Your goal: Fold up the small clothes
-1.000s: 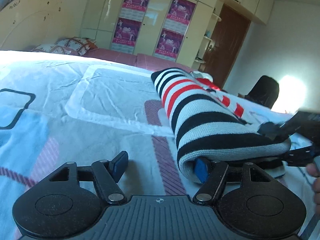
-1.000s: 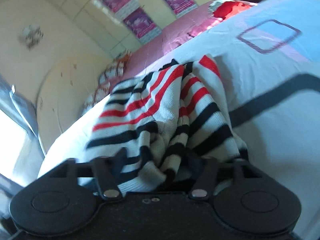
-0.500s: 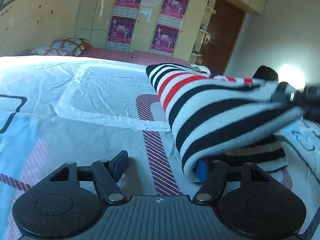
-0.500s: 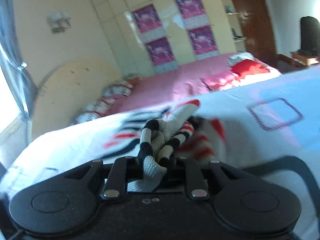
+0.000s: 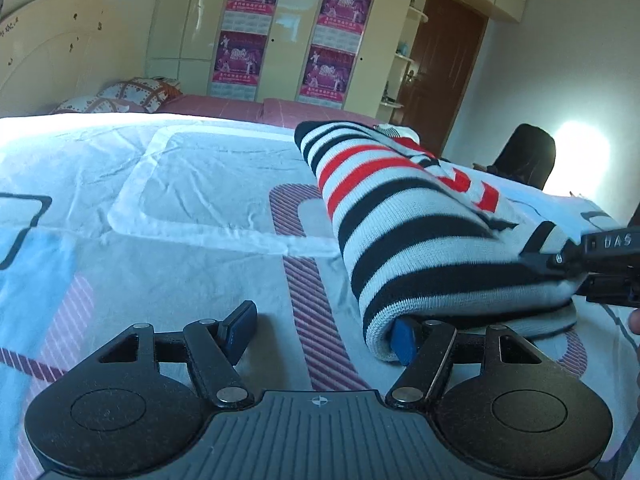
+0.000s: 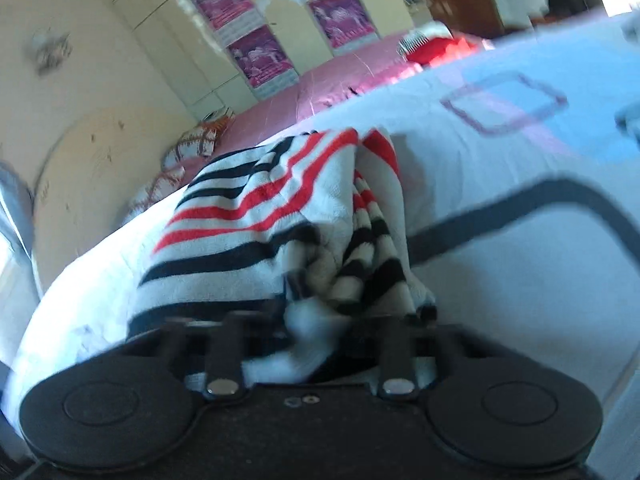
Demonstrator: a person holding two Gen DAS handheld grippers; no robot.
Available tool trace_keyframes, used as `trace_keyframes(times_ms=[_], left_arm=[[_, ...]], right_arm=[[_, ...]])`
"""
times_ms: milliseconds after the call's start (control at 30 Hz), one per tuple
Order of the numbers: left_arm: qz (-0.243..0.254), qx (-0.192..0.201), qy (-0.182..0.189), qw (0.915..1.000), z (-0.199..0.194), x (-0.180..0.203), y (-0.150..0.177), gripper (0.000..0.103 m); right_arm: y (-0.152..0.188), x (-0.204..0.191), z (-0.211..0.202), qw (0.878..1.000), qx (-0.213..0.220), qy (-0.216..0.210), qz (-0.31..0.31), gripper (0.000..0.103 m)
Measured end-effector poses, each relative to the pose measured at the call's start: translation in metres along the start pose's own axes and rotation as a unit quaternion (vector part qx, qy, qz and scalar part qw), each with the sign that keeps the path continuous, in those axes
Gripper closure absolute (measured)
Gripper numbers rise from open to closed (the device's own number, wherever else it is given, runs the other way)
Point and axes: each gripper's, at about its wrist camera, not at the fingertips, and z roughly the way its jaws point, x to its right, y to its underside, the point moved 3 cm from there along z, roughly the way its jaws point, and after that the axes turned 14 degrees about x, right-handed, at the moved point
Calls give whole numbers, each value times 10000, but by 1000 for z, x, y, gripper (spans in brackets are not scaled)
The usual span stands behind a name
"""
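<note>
Striped sweater (image 5: 404, 216), folded in a thick roll, lying on the patterned bedsheet (image 5: 168, 216). Left gripper (image 5: 322, 330) low at its near end, fingers closing: right finger (image 5: 404, 340) tucked under the knitted hem, left finger (image 5: 240, 326) over bare sheet. Right gripper (image 5: 576, 264) pinching the sweater's far-right edge.

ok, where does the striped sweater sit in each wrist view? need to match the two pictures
Left wrist: striped sweater right of centre on the bed, near fold over one finger.
Right wrist: striped sweater centre-left, bunched end running down between the fingers.
Shared landmark: pink posters on the cream wardrobe doors behind the bed.
</note>
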Motion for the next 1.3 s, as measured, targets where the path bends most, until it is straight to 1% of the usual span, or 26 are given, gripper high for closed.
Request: trace_keyframes(times_ms=[33,67,100,133,167,200,233,300,400,467,533,567,633,667,767,800,867,900,933,967,1000,1033,1100,1133,1200,1300], left_arm=[[-76,108,104,9999,-3,1,-2,51],[-6,153,120,9998,-4,4,-2,52],[133,148,89,9998,-4,7,0,52],[183,68,77,9998,-2,9,3,52],[148,-3,59,9999,0,9,6,52],[110,-37,56,9999,2,8,5,49],[79,-74,76,9999,3,8,4,47],[113,-113,100,9998,2,8,3,47],[49,-120,159,9998,-1,5,3,47],[99,-130,163,9997,-2,7,2,47],[200,-117,144,9996,-2,9,2,47],[189,-136,147,9996,0,7,4,47],[138,-144,179,9996,2,7,4,45],[128,-173,194,9996,1,7,3,45],[-34,-190,403,9990,-8,0,1,45],[-129,-149,532,9984,-14,-5,1,45],[-299,33,843,9960,-28,-16,-2,45],[-398,149,987,9942,-34,-24,-5,45],[-526,264,1074,9925,-39,-32,-10,45],[-659,344,1132,9908,-39,-38,-17,44],[-746,384,1153,9898,-34,-43,-24,44],[-795,374,1169,9893,-24,-45,-31,40],[-1031,290,1191,9871,2,-47,-43,36],[-1260,223,1288,9834,17,-47,-47,33],[-1565,99,1301,9790,45,-45,-50,33],[-1666,-136,1264,9778,77,-37,-48,33]], right_arm=[[-6,1,-6,9997,176,-90,118,86],[-13,2,-13,9990,357,-223,171,86],[-16,2,-17,9986,455,-253,70,86],[-16,1,-19,9988,449,-198,-73,86],[-11,4,-15,9992,342,-95,-162,86],[-3,11,-7,9997,144,37,-193,86],[5,19,-1,9999,43,105,-87,87],[7,25,1,9998,116,37,154,86],[8,23,1,9998,175,55,98,86],[6,22,-7,9993,309,50,206,86],[0,12,-17,9985,534,-3,-97,86],[0,13,-13,9989,459,39,-121,86],[5,29,2,9995,194,130,202,89],[7,35,4,9991,239,77,332,89],[7,31,1,9993,272,94,258,87],[7,32,0,9992,275,87,278,86],[4,33,-3,9992,229,-27,328,76],[0,36,-9,9991,232,-59,342,74],[-9,36,-16,9989,389,-71,269,65],[-19,36,-24,9977,651,-116,142,55],[-30,37,-29,9959,893,-157,51,50],[-40,39,-27,9950,974,-213,43,47],[-57,45,-4,9964,705,-375,298,47],[-63,46,10,9967,578,-438,371,48],[-67,43,33,9972,441,-553,253,50],[-63,42,66,9985,-3,-492,245,51]])
